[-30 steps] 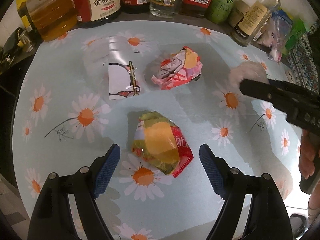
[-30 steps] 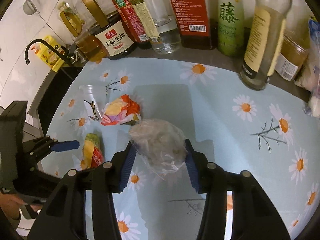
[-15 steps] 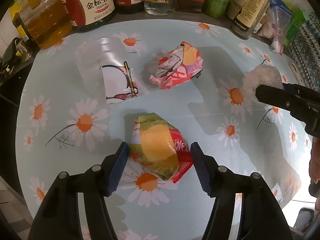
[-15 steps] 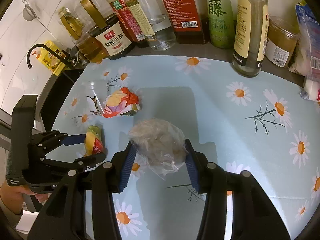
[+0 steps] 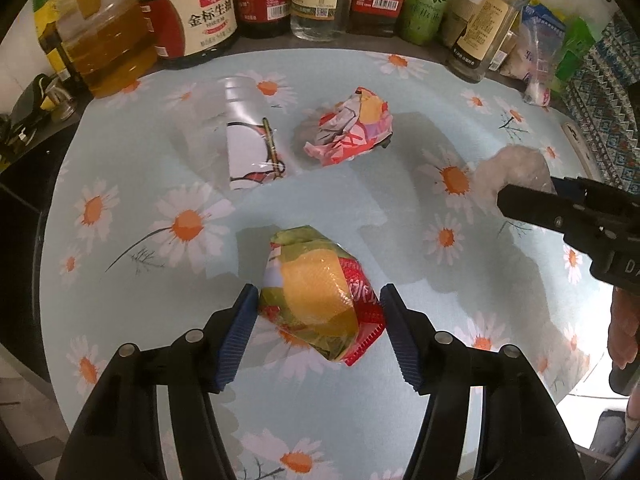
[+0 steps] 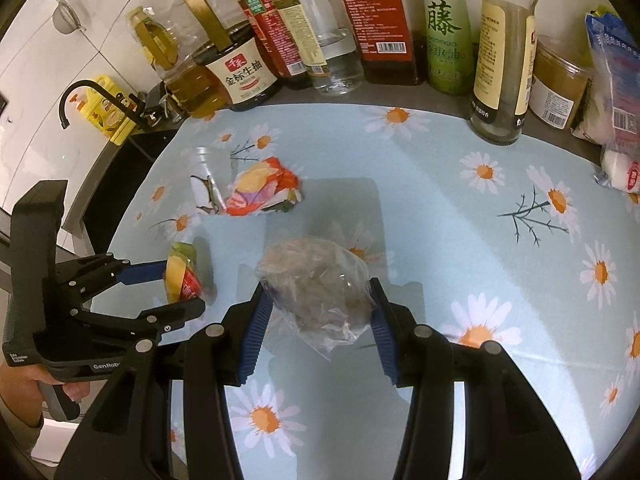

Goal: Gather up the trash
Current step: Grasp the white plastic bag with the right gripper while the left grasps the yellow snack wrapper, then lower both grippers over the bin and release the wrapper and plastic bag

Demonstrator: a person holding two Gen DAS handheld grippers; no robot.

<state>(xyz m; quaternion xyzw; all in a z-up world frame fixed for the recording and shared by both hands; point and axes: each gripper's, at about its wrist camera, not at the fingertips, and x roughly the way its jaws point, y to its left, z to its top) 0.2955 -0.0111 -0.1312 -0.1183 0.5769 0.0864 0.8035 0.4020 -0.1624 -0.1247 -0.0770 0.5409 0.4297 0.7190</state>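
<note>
**Both tools gripping trash over the daisy bench**

Our left tool (image 5: 318, 312) is clamped on a crumpled yellow-and-red wrapper (image 5: 320, 300), its blue pads pressing both sides. Our right tool (image 6: 318, 308) holds a clear bag of greyish scraps (image 6: 316, 284) tightly. On the bench (image 5: 400, 208) behind them lie a crumpled pink wrapper (image 5: 348, 128) and, beside it, a clear plastic sleeve (image 5: 252, 152). Bottles (image 6: 384, 20) line the back edge.

Soy sauce bottle (image 6: 243, 74) label: "金标生抽". Green bottle (image 6: 444, 28): "藤椒油". Left gripper (image 6: 176, 290) body: "GenRob…", cut off.
</note>
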